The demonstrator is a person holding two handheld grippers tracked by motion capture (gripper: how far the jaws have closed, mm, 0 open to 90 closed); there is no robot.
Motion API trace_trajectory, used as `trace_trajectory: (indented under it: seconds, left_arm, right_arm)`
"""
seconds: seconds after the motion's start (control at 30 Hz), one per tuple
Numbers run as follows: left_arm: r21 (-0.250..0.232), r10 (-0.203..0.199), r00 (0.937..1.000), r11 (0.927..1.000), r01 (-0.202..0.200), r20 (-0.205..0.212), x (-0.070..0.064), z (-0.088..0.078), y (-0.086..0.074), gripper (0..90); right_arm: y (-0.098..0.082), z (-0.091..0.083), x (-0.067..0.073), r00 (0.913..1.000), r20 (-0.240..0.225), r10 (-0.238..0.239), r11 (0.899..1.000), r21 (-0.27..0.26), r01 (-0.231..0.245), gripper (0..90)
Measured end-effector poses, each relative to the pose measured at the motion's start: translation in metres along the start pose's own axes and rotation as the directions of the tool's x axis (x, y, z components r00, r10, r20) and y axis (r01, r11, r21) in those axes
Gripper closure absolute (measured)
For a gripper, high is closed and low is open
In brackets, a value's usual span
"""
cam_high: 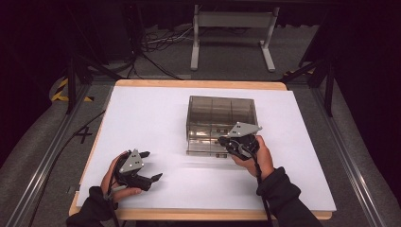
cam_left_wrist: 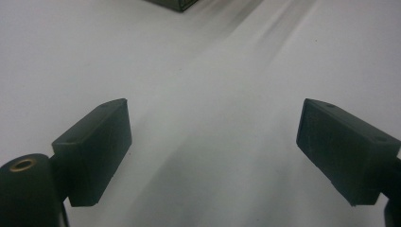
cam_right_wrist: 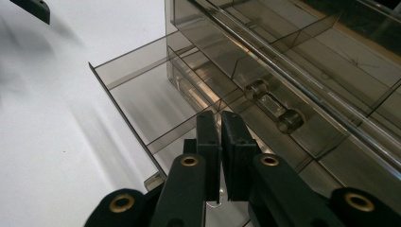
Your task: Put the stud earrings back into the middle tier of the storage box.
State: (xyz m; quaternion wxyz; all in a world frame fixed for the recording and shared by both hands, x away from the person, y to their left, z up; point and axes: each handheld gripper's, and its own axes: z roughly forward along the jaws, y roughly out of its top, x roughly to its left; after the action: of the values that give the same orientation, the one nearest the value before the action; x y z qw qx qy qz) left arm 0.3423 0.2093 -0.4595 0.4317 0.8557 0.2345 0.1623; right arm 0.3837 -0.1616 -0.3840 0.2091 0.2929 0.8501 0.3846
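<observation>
High view: a smoked clear plastic drawer box [cam_high: 221,124] stands on the white table sheet [cam_high: 156,118], right of centre. The right gripper [cam_high: 226,141] sits at the box's front lower edge, held by the person's right hand [cam_high: 253,156]. The left gripper [cam_high: 150,165] rests near the front left of the sheet, well apart from the box, in the left hand [cam_high: 118,182].

Left gripper view: the 2 black jaws stand wide apart over bare white sheet, with nothing between them. A corner of the box [cam_left_wrist: 177,4] shows at the top edge.

Right gripper view: the right gripper [cam_right_wrist: 221,124] has its 2 jaws nearly together. They appear to pinch the thin front wall of the lower drawer [cam_right_wrist: 142,94], which is pulled partly out. A clear bar handle [cam_right_wrist: 273,106] on the drawer above lies just beside the jaws.
</observation>
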Motion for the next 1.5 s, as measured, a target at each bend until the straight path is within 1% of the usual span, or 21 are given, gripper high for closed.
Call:
trace_trajectory:
  seconds: [0.2,0.33,0.4,0.53,0.87,1.3,1.43,1.5]
  left_arm:
    - [-0.001,0.004,1.0000,1.0000,-0.004,-0.003,0.000,0.000,0.000,11.5]
    - [0.000,0.005,1.0000,1.0000,-0.005,-0.005,0.000,0.000,0.000,11.5]
    - [0.001,0.006,1.0000,1.0000,-0.006,-0.004,0.000,0.000,0.000,11.5]
    - [-0.002,0.002,1.0000,1.0000,-0.002,-0.002,0.000,0.000,0.000,11.5]
    - [0.002,0.008,1.0000,1.0000,-0.008,-0.004,0.000,0.000,0.000,11.4]
    - [0.001,0.004,1.0000,1.0000,-0.004,-0.004,0.000,0.000,0.000,11.4]
    - [0.001,0.010,0.9999,0.9999,-0.010,-0.006,0.000,-0.001,0.000,11.4]
    - [0.001,0.004,1.0000,1.0000,-0.004,-0.005,0.000,0.000,0.000,11.5]
  right_arm:
    - [-0.002,0.002,-0.002,1.0000,0.002,0.007,1.000,0.014,-0.007,86.8]
    - [-0.006,0.003,-0.002,0.9998,-0.006,0.017,1.000,0.020,-0.017,86.8]
    - [-0.007,0.005,-0.002,0.9998,-0.007,0.019,0.999,0.032,-0.019,86.7]
    - [-0.007,0.005,-0.002,0.9999,-0.003,0.015,0.999,0.036,-0.015,86.6]
    - [-0.009,0.005,-0.003,0.9996,-0.005,0.027,0.999,0.044,-0.027,86.5]
    - [-0.013,0.007,-0.003,0.9993,-0.005,0.038,0.998,0.059,-0.038,86.0]
    - [-0.013,0.007,-0.003,0.9994,-0.004,0.036,0.997,0.064,-0.035,85.8]
    - [-0.013,0.007,-0.003,0.9993,-0.001,0.039,0.997,0.064,-0.039,84.7]
